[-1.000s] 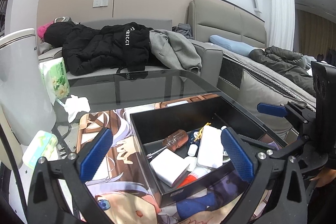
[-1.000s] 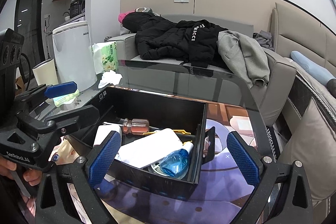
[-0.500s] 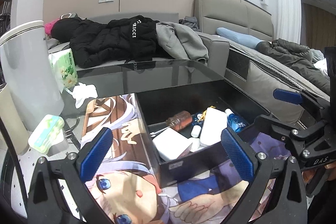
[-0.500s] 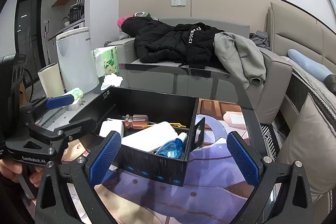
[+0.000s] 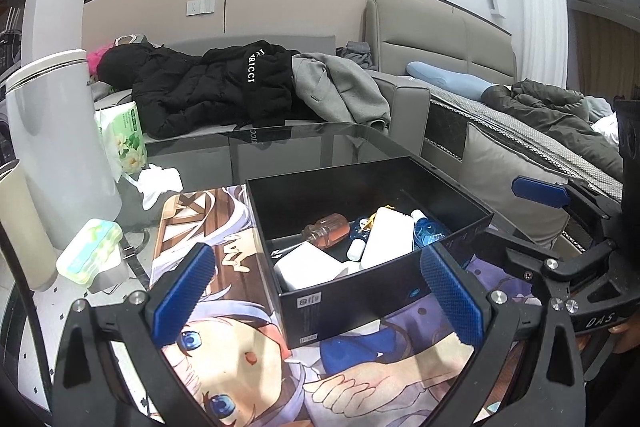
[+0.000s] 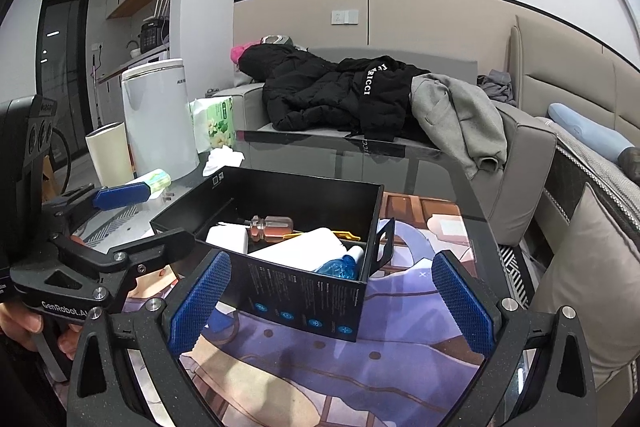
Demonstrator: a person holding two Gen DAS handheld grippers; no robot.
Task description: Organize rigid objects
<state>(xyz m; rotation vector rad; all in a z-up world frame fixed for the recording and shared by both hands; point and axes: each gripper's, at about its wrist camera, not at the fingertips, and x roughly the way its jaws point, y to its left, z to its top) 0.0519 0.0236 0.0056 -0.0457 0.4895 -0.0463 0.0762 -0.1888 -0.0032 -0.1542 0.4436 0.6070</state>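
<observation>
Both grippers backed off black box [image 5: 360,303]; fingers spread, empty.

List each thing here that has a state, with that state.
left gripper: open, empty, fingers apart before the box.
right gripper: open, empty.
black box: lidless, holding items.
screwdriver: lying flat in the box.
blue bottle: lying in the box, white cap on.
white charger: lying in the box.
tissue pack: opened, upright.

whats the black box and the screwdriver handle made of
Black box: probably matte printed cardboard, given its thin flat walls, printed labels and folded flap. Screwdriver handle: likely clear amber plastic; it looks translucent and glossy.
</observation>
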